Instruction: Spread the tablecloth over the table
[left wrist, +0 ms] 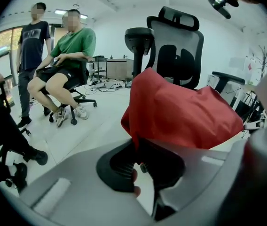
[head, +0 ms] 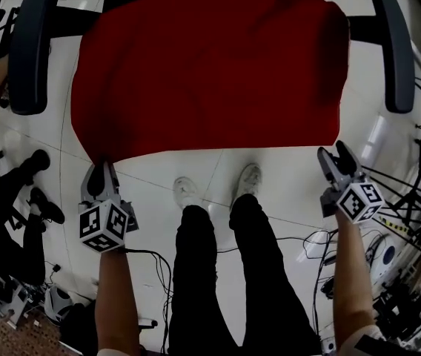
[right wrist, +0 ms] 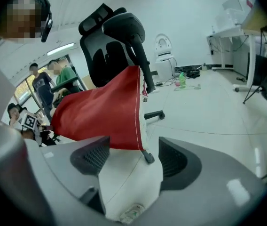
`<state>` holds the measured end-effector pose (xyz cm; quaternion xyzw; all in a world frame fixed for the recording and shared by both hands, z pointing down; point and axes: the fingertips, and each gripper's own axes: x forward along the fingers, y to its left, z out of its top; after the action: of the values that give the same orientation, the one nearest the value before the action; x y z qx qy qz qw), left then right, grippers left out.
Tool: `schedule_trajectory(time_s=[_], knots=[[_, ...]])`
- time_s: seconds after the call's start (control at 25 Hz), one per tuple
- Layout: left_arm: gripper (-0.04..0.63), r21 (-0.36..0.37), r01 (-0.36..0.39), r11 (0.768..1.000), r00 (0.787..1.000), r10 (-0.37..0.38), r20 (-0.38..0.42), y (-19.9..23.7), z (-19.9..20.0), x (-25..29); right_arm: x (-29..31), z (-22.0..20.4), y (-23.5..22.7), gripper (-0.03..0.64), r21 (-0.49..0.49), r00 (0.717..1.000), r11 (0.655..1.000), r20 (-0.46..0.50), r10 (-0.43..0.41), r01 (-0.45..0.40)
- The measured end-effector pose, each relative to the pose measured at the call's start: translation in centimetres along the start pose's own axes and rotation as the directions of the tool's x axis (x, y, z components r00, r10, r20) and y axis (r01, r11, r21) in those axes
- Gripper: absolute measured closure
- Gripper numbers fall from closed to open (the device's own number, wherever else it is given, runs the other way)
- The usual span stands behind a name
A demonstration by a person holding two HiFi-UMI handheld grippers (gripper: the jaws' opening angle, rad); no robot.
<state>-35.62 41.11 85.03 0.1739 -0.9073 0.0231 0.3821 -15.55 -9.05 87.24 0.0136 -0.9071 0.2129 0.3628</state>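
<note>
Looking down in the head view, one red tablecloth (head: 210,73) lies spread flat between the two black armrests (head: 29,43) of an office chair. Two grippers sit at its near edge. The left gripper (head: 99,170) meets the near left corner. The right gripper (head: 336,158) sits just beside the near right corner, its fingers spread. Two pale shoes (head: 187,191) stand on the white floor (head: 284,176) between them.

In the left gripper view, the left gripper (left wrist: 138,159) has its two jaws closed together, pinching a corner of the tablecloth (left wrist: 180,112), which rises in a bunched fold ahead. One mesh-backed chair (left wrist: 178,46) stands behind the cloth. Two people are farther off at the left: one standing (left wrist: 32,55), one seated in a green shirt (left wrist: 70,60).

In the right gripper view, the right gripper (right wrist: 129,159) has its two jaws standing wide apart. The hemmed corner of the tablecloth (right wrist: 100,112) hangs just ahead of the gap, with neither pad pressing on it. The chair (right wrist: 114,41) rises behind.
</note>
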Motion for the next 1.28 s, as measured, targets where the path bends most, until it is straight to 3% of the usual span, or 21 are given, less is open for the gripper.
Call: schedule_trajectory(time_s=[0.16, 0.28, 0.44, 0.48, 0.6, 0.76, 0.96, 1.28], knots=[[0.572, 0.024, 0.003, 1.000, 1.000, -0.003, -0.007, 0.1, 0.0, 0.3, 1.8, -0.4, 0.3, 0.238, 0.064, 0.982, 0.980, 0.005, 0.186, -0.186], [0.572, 0.024, -0.001, 1.000, 1.000, 0.002, -0.007, 0.2, 0.1, 0.5, 2.6, 0.9, 0.6, 0.247, 0.139, 0.953, 0.943, 0.070, 0.294, -0.301], [0.572, 0.012, -0.018, 1.000, 1.000, 0.018, -0.006, 0.4, -0.2, 0.4, 2.3, 1.8, 2.5, 0.449, 0.134, 0.918, 0.909, 0.075, 0.389, -0.396], [0.572, 0.009, -0.021, 1.000, 1.000, 0.021, -0.006, 0.4, -0.2, 0.2, 2.0, 1.6, 3.0, 0.525, 0.128, 0.914, 0.905, 0.061, 0.400, -0.405], [0.574, 0.000, -0.028, 1.000, 1.000, 0.028, -0.007, 0.3, 0.2, -0.9, 0.5, 0.9, 4.3, 0.599, 0.118, 0.914, 0.906, 0.030, 0.405, -0.406], [0.575, -0.030, -0.012, 0.999, 1.000, 0.013, 0.015, -0.4, 1.5, -3.3, -1.5, 1.8, 5.5, 0.603, 0.107, 0.921, 0.915, 0.059, 0.384, -0.389], [0.575, 0.000, 0.025, 1.000, 0.997, -0.025, 0.069, -2.7, 5.0, -7.5, -4.9, 5.7, 8.2, 0.603, 0.063, 0.917, 0.923, 0.157, 0.367, -0.380], [0.575, -0.009, 0.050, 0.999, 0.975, -0.047, 0.216, -4.0, 15.4, -16.6, -12.3, 16.2, 15.3, 0.603, 0.031, 0.846, 0.899, 0.354, 0.398, -0.436]])
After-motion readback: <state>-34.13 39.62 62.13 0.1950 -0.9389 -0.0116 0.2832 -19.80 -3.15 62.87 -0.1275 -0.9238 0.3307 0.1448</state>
